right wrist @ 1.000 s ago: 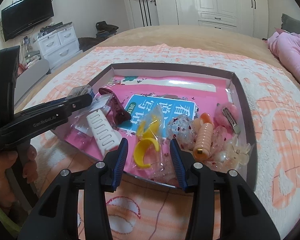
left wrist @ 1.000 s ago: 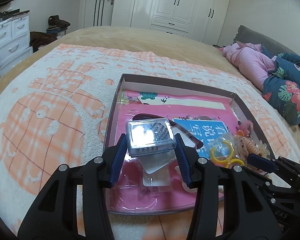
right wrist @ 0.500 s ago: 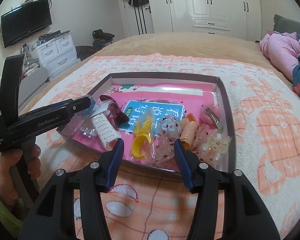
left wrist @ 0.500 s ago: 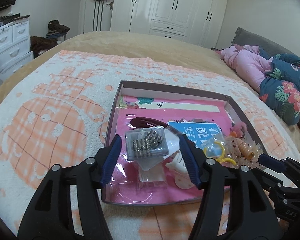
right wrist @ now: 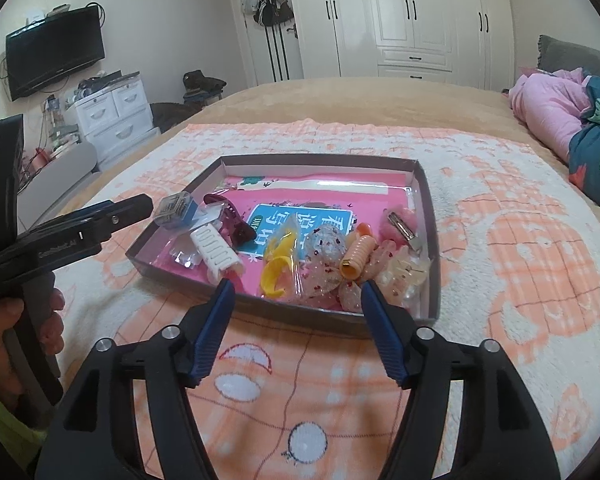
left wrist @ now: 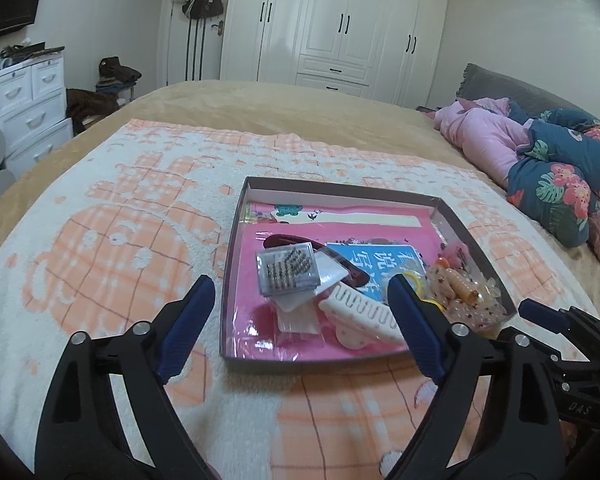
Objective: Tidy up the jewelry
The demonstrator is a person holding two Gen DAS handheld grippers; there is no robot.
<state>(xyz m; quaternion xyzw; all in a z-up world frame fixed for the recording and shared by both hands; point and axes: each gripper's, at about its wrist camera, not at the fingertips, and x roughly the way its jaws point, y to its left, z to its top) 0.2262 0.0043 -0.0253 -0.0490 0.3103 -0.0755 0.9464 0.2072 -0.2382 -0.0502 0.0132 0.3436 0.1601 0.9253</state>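
A shallow brown-walled tray (left wrist: 332, 190) (right wrist: 427, 208) with a pink floor lies on the blanket. In it rest a clear box of small clips (left wrist: 287, 269) (right wrist: 173, 209), a white comb clip (left wrist: 366, 314) (right wrist: 216, 251), a dark red clip (right wrist: 231, 219), a bagged yellow clip (right wrist: 278, 264) and several bagged hair ties (right wrist: 356, 258). My left gripper (left wrist: 302, 312) hovers at the tray's near edge, jaws opening, nothing between them. My right gripper (right wrist: 296, 308) hangs just short of the tray's near wall, jaws opening, also empty.
An orange-and-white blanket (left wrist: 112, 248) covers the bed. Pink and dark floral bedding (left wrist: 540, 160) is piled at the right. White drawers (right wrist: 112, 116), a wall TV (right wrist: 54, 56) and white wardrobes (left wrist: 340, 28) stand beyond. A hand (right wrist: 4, 340) holds the left gripper's handle.
Both grippers have let go, opened wider and pulled back and up from the tray. The clear clip box now lies in the tray; the yellow clip's bag rests there too.
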